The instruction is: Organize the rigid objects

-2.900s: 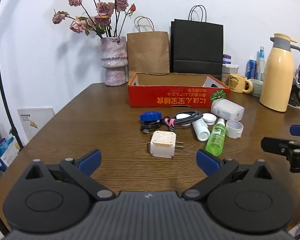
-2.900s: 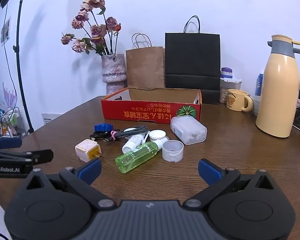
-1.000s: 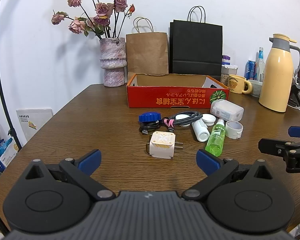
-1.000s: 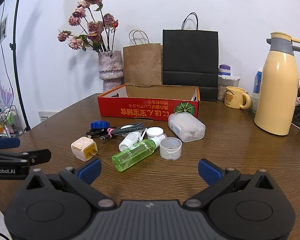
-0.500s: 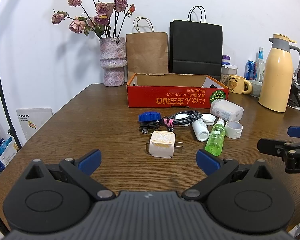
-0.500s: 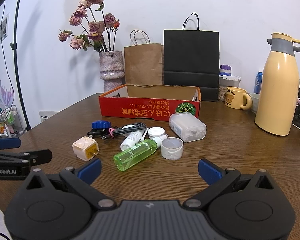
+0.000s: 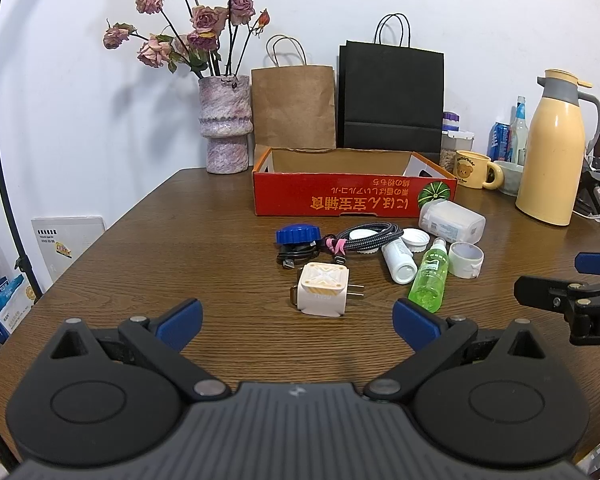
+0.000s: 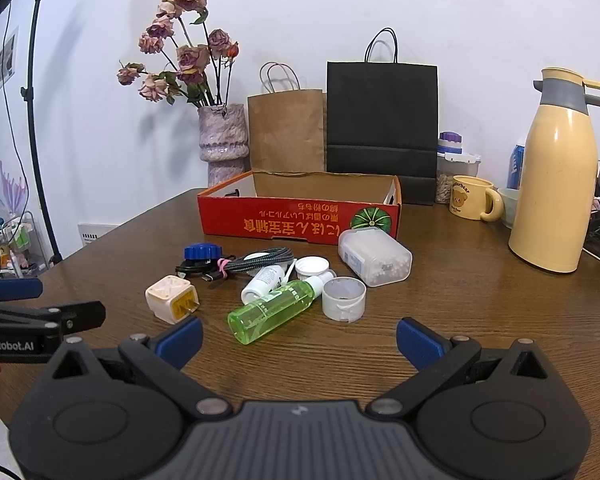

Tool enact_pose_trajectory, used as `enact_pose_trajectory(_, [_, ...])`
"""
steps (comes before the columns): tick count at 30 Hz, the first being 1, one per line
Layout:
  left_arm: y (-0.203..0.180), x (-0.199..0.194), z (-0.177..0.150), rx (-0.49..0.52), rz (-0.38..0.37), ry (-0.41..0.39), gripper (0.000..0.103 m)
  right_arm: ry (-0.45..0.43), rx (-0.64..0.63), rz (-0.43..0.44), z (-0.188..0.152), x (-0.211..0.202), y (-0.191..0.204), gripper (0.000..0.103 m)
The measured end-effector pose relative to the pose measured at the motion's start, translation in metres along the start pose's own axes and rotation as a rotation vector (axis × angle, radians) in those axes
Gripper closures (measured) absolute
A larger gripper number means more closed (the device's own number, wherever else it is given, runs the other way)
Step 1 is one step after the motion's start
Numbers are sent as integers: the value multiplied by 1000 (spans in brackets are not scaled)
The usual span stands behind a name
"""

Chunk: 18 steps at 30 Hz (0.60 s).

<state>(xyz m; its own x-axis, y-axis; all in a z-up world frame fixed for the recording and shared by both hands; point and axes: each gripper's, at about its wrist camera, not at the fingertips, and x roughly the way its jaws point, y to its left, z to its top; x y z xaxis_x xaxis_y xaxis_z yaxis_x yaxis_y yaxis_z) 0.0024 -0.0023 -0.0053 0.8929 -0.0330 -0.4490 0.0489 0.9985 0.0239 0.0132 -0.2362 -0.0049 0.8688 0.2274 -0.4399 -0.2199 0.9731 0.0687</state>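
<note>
A loose pile lies on the wooden table in front of an open red cardboard box (image 7: 354, 200) (image 8: 300, 220): a white plug charger (image 7: 322, 289) (image 8: 172, 298), a green bottle (image 7: 429, 276) (image 8: 272, 310), a small white bottle (image 7: 398, 259), a blue knob (image 7: 298, 235), a braided cable (image 7: 364, 239), a clear tub (image 8: 374, 257) and a white ring lid (image 8: 343, 298). My left gripper (image 7: 296, 320) is open and empty, just short of the charger. My right gripper (image 8: 298, 338) is open and empty, just short of the green bottle.
A vase of dried roses (image 7: 224, 124), a brown paper bag (image 7: 294, 108) and a black bag (image 7: 392, 100) stand behind the box. A yellow thermos (image 8: 556, 192), a yellow mug (image 8: 472, 198) and jars stand at the right. A light stand (image 8: 40, 120) is at the left.
Both grippers have barely moved; the right view has drifted slightly closer to the pile. Nothing was grasped or shifted.
</note>
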Motion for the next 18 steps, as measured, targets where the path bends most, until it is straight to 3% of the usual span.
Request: enact_pose_trajectory(18, [0,0,0,-1,1,1,0,-2,-1,-1,0,-1,0,0])
